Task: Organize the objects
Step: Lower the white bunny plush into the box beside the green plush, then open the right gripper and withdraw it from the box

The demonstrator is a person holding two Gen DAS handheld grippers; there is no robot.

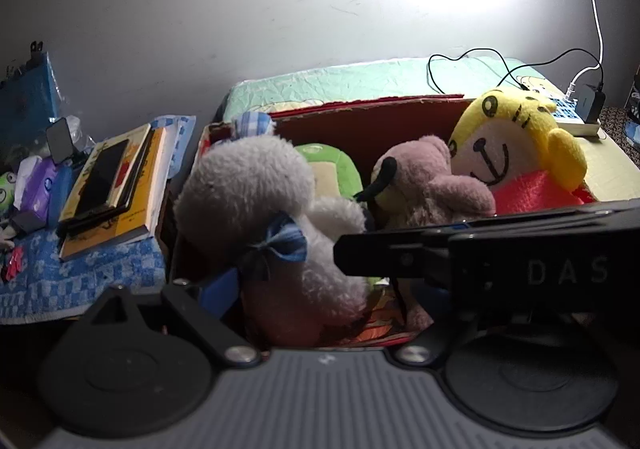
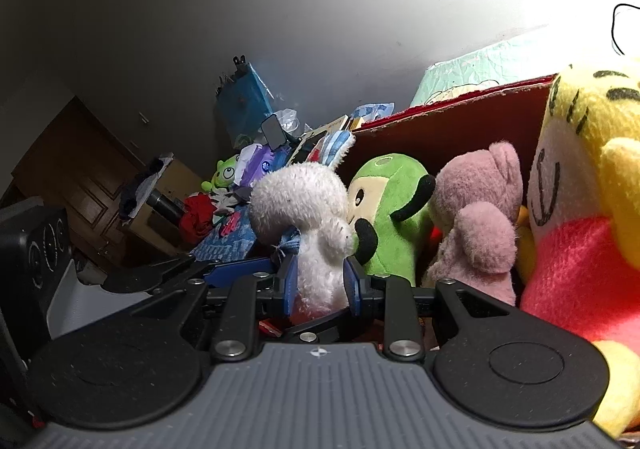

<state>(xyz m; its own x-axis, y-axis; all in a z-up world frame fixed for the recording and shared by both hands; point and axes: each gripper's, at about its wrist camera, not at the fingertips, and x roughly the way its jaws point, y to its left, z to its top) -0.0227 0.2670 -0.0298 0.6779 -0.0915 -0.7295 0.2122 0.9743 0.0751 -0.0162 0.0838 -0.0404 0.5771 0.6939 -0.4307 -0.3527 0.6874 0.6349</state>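
Observation:
A white plush bunny [image 1: 272,201] with a blue bow stands at the left end of a red-lined cardboard box [image 1: 360,117]. Beside it in the box are a green plush [image 1: 332,169], a pink plush [image 1: 432,185] and a yellow plush [image 1: 500,145]. My right gripper [image 2: 322,281] is shut on the bunny [image 2: 308,209], its blue pads pressed on both sides of the lower body. My left gripper [image 1: 320,285] is open around the bunny. Its left blue pad [image 1: 218,289] stands just beside the bow, and its right finger is hidden behind the right gripper's black body [image 1: 520,269].
Left of the box, a stack of books with a phone on top [image 1: 112,185] lies on a blue checkered towel [image 1: 80,277] among small clutter. Behind the box are a mint pillow [image 1: 360,81] and a power strip with cables [image 1: 576,109]. A wooden door [image 2: 80,177] stands far left.

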